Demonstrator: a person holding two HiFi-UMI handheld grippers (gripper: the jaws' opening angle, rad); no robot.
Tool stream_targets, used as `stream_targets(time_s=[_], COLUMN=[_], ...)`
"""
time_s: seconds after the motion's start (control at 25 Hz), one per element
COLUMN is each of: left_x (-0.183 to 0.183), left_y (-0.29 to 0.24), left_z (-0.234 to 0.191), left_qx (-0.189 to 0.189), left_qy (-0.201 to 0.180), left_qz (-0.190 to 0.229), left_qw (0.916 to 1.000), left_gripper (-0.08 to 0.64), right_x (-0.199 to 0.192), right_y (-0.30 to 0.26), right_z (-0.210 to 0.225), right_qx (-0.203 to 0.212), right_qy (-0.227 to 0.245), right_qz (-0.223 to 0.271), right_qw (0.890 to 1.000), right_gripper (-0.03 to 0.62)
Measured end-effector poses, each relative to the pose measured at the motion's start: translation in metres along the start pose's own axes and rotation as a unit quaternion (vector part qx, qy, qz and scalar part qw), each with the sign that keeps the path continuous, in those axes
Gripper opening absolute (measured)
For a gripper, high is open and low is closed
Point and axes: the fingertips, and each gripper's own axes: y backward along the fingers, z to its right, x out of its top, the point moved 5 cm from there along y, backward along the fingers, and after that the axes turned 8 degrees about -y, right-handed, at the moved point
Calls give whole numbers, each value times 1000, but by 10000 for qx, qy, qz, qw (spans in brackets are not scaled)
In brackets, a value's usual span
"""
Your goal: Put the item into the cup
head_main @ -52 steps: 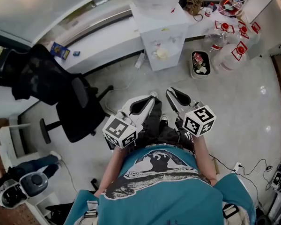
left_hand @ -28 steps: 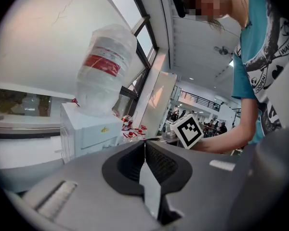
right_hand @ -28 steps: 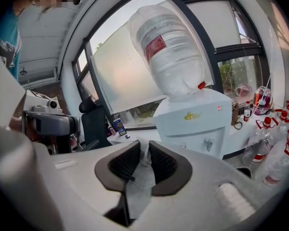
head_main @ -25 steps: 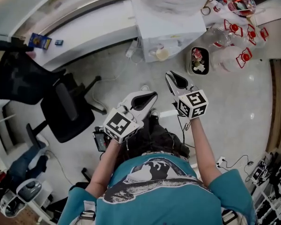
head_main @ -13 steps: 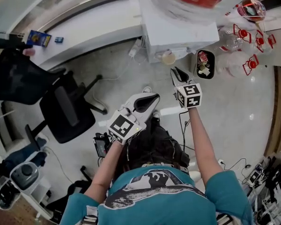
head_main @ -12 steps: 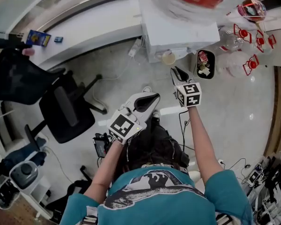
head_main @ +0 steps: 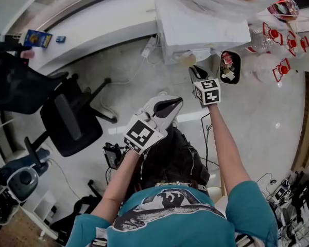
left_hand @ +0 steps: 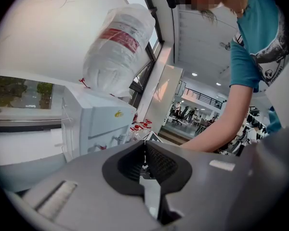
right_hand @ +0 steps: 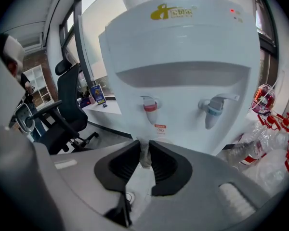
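Note:
A pale cup (head_main: 187,59) stands in the tap recess of the white water dispenser (head_main: 201,24), just left of my right gripper's tip. My right gripper (head_main: 194,69) reaches out to the dispenser front. In the right gripper view it (right_hand: 144,150) is shut on a thin whitish item (right_hand: 144,158) that sticks up between the pads, below the red tap (right_hand: 151,107); the jaws hide most of the cup there. My left gripper (head_main: 178,101) hangs back over the floor, jaws together with nothing in them (left_hand: 144,150).
A big water bottle (left_hand: 118,52) sits upside down on the dispenser (right_hand: 183,71). Empty bottles with red handles (head_main: 278,40) and a black bin (head_main: 229,66) lie to its right. A black office chair (head_main: 67,117) stands left, a white ledge (head_main: 92,30) behind.
My right gripper has moved forward from in front of the body up to the dispenser's taps, still shut on the item. The left gripper shifted slightly forward and right.

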Motion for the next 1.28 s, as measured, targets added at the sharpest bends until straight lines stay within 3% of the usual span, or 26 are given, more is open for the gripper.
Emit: stream_targets(time_s=[0.64,0.8,1.28], left_x=[-29,-32,-21], left_y=[-3,2,14], left_z=[4,3,0], left_qx=[86,163,273], left_qy=[14,53,78], left_qz=[-242,-318,-320], left_qw=[9997,9993,9991], left_gripper=[2,2,2], right_x=[1,0,0], right_y=[-64,-74,-60], right_z=[38,40,27], right_qx=[-191,-156,7], right_qy=[-174,-180,-154], right_qz=[-252,-456,-636], right_qw=[9993,9987,9979], right_gripper=[63,132,138])
